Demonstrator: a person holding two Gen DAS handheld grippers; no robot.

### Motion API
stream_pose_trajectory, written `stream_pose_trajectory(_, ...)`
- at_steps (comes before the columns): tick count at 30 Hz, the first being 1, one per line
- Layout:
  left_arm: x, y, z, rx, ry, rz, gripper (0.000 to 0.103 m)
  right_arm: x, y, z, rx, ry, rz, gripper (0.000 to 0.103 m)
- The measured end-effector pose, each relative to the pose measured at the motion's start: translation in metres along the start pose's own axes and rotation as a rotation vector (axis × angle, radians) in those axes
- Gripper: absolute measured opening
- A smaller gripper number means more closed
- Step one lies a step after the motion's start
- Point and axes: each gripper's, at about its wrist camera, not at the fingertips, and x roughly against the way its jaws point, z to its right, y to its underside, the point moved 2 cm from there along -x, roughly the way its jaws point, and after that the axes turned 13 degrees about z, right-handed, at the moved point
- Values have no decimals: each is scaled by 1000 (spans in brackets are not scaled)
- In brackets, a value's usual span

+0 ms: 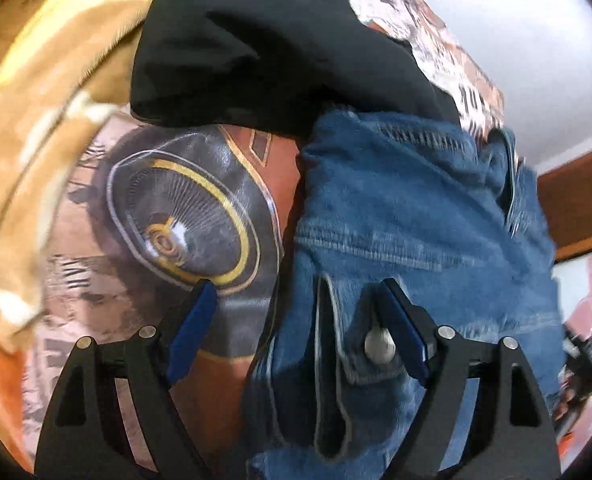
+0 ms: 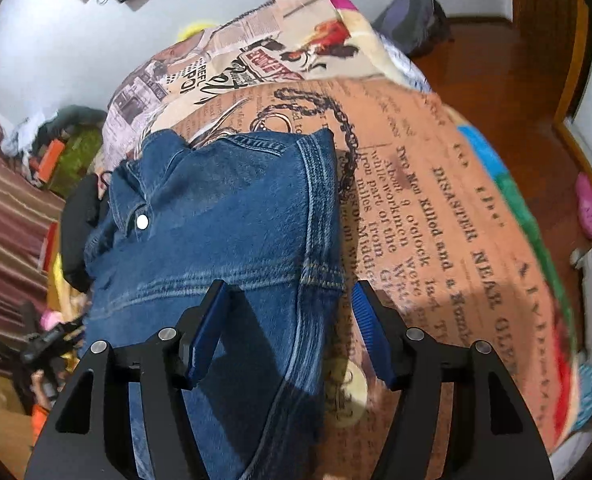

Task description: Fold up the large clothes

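Newsprint-patterned bedspread (image 2: 436, 208) carries a denim jacket (image 2: 224, 216), wooden floor (image 2: 536, 80) beyond

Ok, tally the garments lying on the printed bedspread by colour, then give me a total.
Blue: 1, the denim jacket, spread under both open grippers, left and right.
Black: 1, the black garment, bunched beyond the jacket's far edge.
Total: 2 garments on the bedspread.

"DISASTER NEAR" on bedsheet (image 2: 436, 208) (newspaper print)
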Motion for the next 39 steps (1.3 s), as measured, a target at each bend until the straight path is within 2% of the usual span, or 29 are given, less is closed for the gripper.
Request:
stream_pose_trajectory(3,-10,-10,-5,69,58,7,82,-6,-5,3,-21,-54,-23,62)
stream_pose_trajectory(6,-29,-15,-7,116,104,-28,82,-18,-14,6,-43,-95,-32,62)
stream_pose_trajectory(9,-37,-22,-2,107,121,-32,82,-34,-19,8,-73,-127,-56,62)
stream_pose_trajectory(14,-50,-37,11,84,171,-48,82,-43,-28,-4,-5,-106,-37,62)
stream_pose_trajectory(17,-59,-42,19,84,191,-61,82,-44,-30,-6,36,-80,-30,55)
stream_pose_trajectory(18,-61,-42,21,80,192,-63,80,-41,-29,-7,45,-68,-22,45)
stream_pose_trajectory(19,-63,-43,24,69,192,-63,60,-41,-30,-5,45,-64,-18,30)
stream_pose_trajectory(20,-66,-42,29,56,174,-74,46,-38,-31,-3,35,-73,-14,22)
stream_pose_trajectory(21,-66,-43,33,41,124,-69,40,-35,-32,-1,6,-101,-14,15)
stream_pose_trajectory(23,-60,-43,37,20,65,-42,14,-28,-34,1,-25,-127,9,14)
stream_pose_trajectory(24,-53,-43,43,-5,26,-19,10,-23,-36,-3,-3,-124,26,13)
stream_pose_trajectory(27,-31,-45,57,-46,-7,37,6,-8,-39,-18,50,-118,80,10)
stream_pose_trajectory(29,-15,-48,65,-57,4,57,6,7,-45,-31,74,-140,118,10)
stream_pose_trajectory(33,29,-58,88,-63,85,98,6,40,-61,-66,172,-175,193,9)
stream_pose_trajectory(39,111,-75,142,-185,170,227,5,70,-88,-123,316,-195,276,8)
